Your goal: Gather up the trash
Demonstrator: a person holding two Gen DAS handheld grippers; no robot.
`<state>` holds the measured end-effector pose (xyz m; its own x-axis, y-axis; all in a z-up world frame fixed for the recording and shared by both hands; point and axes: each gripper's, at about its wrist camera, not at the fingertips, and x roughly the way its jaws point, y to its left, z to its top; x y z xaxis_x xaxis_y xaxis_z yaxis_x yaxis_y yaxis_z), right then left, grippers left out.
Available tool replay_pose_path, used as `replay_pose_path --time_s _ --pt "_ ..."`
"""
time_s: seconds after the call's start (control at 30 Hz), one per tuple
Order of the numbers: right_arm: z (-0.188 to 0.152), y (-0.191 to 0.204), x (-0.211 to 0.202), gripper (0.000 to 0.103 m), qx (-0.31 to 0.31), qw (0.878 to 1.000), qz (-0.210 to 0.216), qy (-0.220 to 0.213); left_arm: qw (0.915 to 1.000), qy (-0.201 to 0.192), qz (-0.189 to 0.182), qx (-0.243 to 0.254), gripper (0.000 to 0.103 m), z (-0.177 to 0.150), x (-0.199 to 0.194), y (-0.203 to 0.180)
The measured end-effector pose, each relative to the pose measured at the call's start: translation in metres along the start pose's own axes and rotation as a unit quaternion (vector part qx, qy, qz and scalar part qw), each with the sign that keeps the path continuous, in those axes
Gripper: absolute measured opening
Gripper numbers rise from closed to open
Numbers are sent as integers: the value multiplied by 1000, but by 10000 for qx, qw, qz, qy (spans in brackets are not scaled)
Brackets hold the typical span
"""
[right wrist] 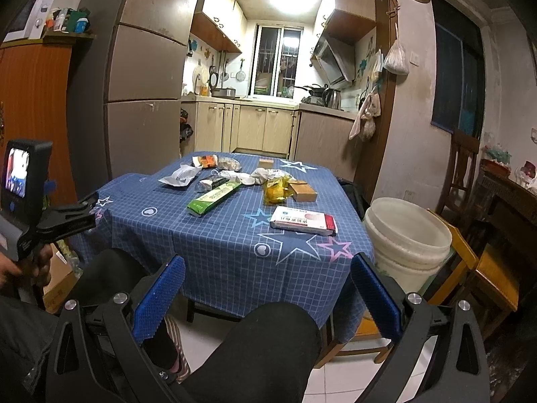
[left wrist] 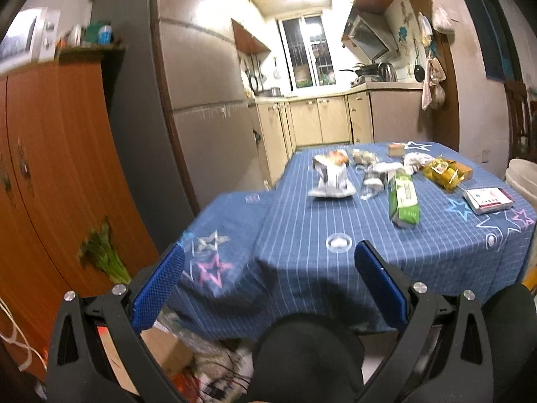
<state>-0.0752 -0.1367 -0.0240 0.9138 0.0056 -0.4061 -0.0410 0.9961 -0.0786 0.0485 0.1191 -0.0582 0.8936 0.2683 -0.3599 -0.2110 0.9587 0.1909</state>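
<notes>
Trash lies on a table with a blue checked cloth [right wrist: 214,241]: a green wrapper [right wrist: 212,198] [left wrist: 403,201], a white crumpled bag [right wrist: 179,177] [left wrist: 330,178], a yellow wrapper [right wrist: 278,190] [left wrist: 441,172], a red-and-white box [right wrist: 303,220] [left wrist: 488,198], a brown box [right wrist: 303,192] and crumpled tissues [right wrist: 255,176]. A white bucket [right wrist: 406,235] stands right of the table. My left gripper [left wrist: 268,262] is open and empty, short of the table's near edge; it also shows in the right wrist view [right wrist: 89,208]. My right gripper [right wrist: 268,268] is open and empty before the table.
A wooden stool [right wrist: 470,268] and chair [right wrist: 459,174] stand at the right. A fridge [right wrist: 141,77] and an orange cabinet [left wrist: 50,168] stand left. Boxes and clutter [left wrist: 167,349] lie on the floor under the table. My dark-clothed knees [right wrist: 261,346] are below the grippers.
</notes>
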Motion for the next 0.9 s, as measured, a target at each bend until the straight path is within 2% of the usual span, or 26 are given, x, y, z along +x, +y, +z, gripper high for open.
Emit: replay_pose_path --time_s 0.13,0.23,0.37,0.53,0.63,0.73,0.9 --pt "4 -2 -6 98 12 10000 40 -70 9991 -390 -130 88 98 25 -15 -14" --pt "12 -5 -10 98 -51 9998 32 -194 9982 -503 -328 24 98 45 -23 -21" --pt "38 -14 -18 98 -61 9978 -76 -650 9955 -780 -491 -214 98 73 -39 -28" --pt "70 -31 -33 98 300 9914 -81 -1275 9873 -1314 -682 -577 98 107 -63 -39" --pt "86 -38 -46 98 489 9848 -120 -1660 9805 -1624 -761 -807 98 119 -78 -48" --pt "94 -42 -57 98 571 9810 -102 -1851 9759 -1852 -780 -844 98 123 -91 -60" --pt "100 -44 -70 98 565 9775 -94 -2029 9748 -2001 -709 -688 98 116 -100 -75"
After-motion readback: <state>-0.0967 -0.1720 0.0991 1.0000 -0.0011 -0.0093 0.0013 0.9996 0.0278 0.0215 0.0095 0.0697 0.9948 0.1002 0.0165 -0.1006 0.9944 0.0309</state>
